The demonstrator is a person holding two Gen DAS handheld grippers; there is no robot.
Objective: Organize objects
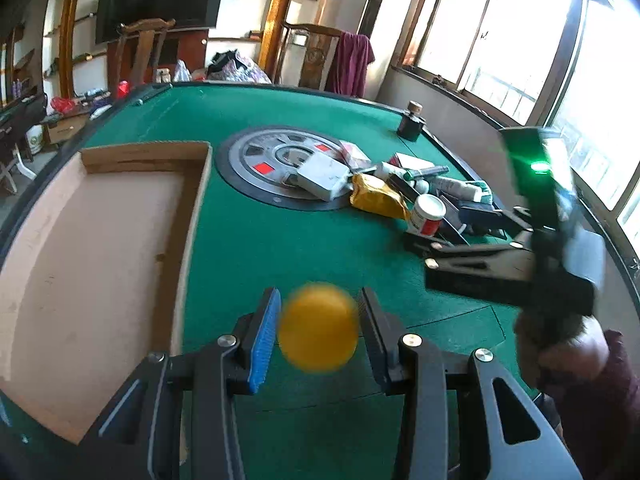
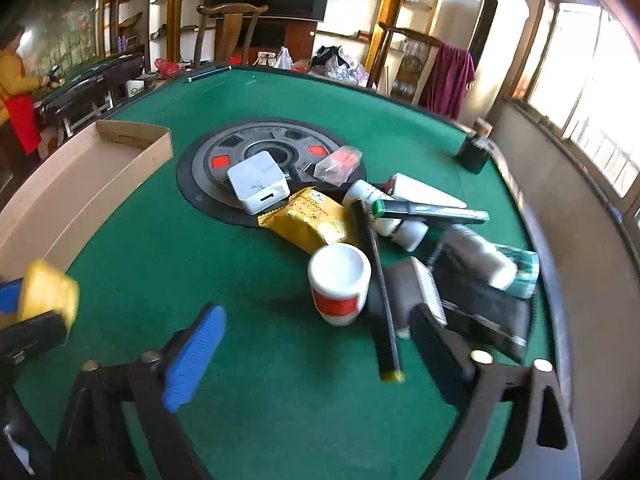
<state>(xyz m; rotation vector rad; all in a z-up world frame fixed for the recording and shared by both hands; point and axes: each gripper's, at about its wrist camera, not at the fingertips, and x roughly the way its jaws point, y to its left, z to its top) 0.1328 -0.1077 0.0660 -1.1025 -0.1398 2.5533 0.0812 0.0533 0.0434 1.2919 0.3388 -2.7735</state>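
My left gripper [image 1: 320, 300] is shut on a yellow ball [image 1: 318, 328], held above the green table [image 1: 256, 248] just right of an open cardboard box [image 1: 100, 260]. The ball [image 2: 50, 290] also shows at the left edge of the right wrist view. My right gripper [image 2: 316, 360] stands open over the felt with nothing pressed between its blue and black pads. Just beyond its fingertips lies a pile: a white jar with a red label [image 2: 340, 284], a yellow snack packet [image 2: 308, 220], a white box [image 2: 260, 186] and a black stick [image 2: 384, 300].
A round grey hub [image 2: 256, 152] sits in the table's middle, partly under the pile. A dark bottle [image 2: 474, 148] stands near the far right rim. The cardboard box [image 2: 80, 184] holds nothing visible. Chairs and a person in yellow [image 2: 16, 92] are beyond the table.
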